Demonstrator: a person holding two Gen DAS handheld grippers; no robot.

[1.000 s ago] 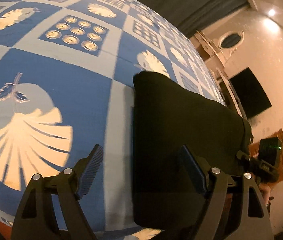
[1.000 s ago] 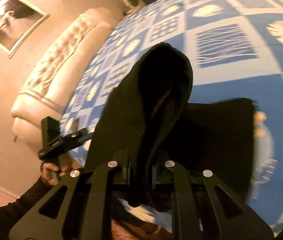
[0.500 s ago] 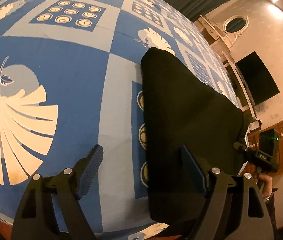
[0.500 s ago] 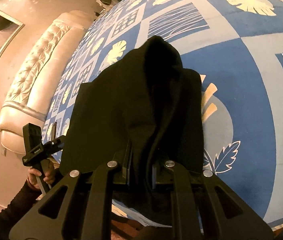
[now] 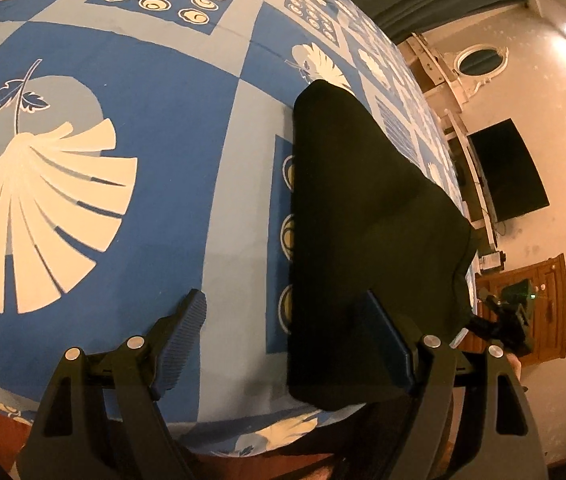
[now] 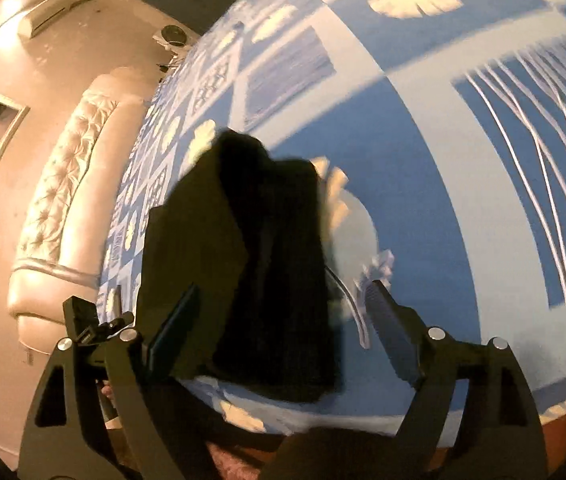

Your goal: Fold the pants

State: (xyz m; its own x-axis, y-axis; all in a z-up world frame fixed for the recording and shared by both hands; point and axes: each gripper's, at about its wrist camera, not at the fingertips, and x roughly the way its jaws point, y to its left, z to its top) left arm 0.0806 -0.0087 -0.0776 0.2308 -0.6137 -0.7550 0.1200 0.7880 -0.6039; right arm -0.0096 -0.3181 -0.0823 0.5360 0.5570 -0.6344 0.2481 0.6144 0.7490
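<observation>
the pants (image 5: 367, 232) lay folded into a dark rectangular bundle on the bed (image 5: 155, 128), near its front edge, over a blue sheet printed with cream fans and rings. in the left wrist view the left claw (image 5: 287, 340) was spread wide and held nothing; its left finger hung over bare sheet, and its right finger (image 5: 387, 344) sat over the near part of the pants, though contact with the cloth could not be told. the bundle ran away from this claw toward the far side of the bed, with a row of ring prints showing just beside its left edge.

in the right wrist view the right claw (image 6: 283, 328) was also spread apart and empty, with the pants (image 6: 267, 280) lying between and just beyond its fingers. the cloth looked blurred here; a thicker, darker fold sat on top of a flatter layer that reached out to the left. the right finger (image 6: 395, 332) stood over the sheet beside the pants, not on them. the left claw (image 6: 91, 328) showed at the lower left of this view, at the bundle's far edge. a tufted headboard (image 6: 75, 184) ran along the left end of the bed (image 6: 423, 160).

a dark screen (image 5: 507, 168) hung on the wall past the bed in the left view.
</observation>
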